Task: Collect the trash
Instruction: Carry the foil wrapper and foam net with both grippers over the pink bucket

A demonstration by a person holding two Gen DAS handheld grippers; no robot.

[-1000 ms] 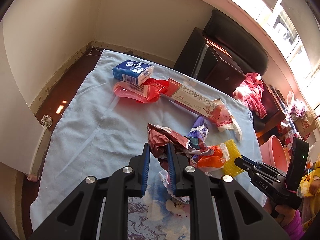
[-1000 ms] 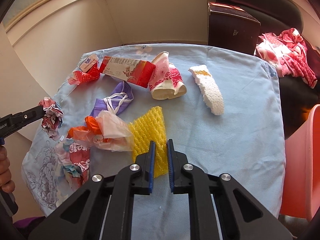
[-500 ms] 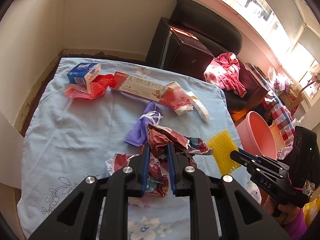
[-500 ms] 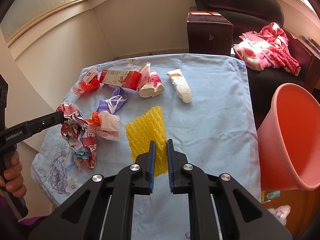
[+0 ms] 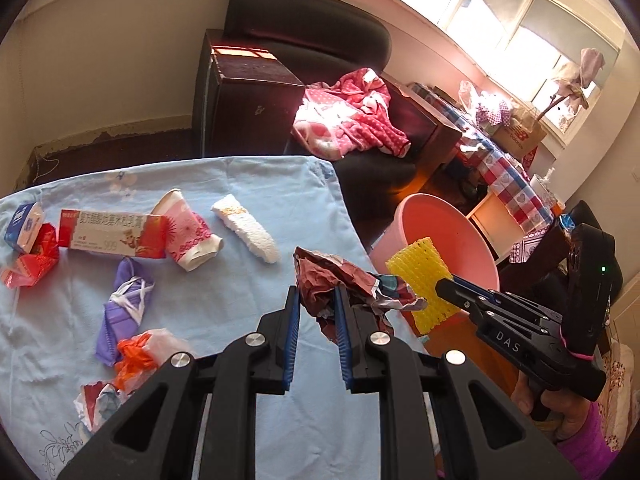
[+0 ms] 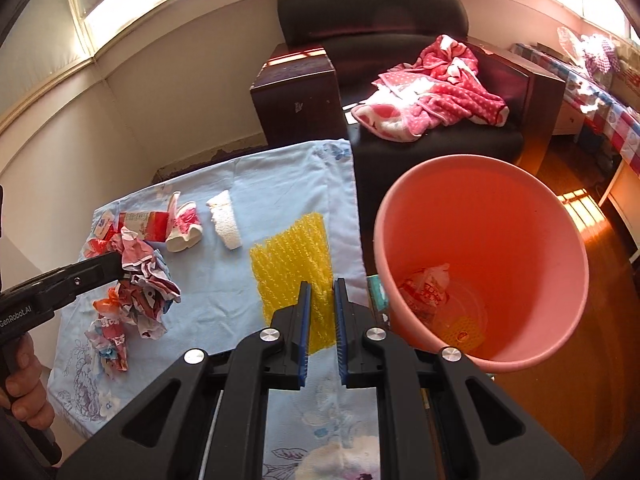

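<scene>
Both grippers are carrying trash off the table toward the pink bin (image 6: pixel 480 264) beside it, the left gripper (image 5: pixel 316 312) clenching a crumpled wrapper (image 5: pixel 340 280) and the right gripper (image 6: pixel 320 308) pinching yellow foam netting (image 6: pixel 292 256), lifted clear for dropping in.

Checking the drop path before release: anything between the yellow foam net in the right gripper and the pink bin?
Nothing visible. The right gripper is shut on the yellow foam net, and the pink bin stands just right of it, mouth open toward the camera, past the edge of the blue cloth. The left gripper, holding crumpled wrappers, is off to the side.
</scene>
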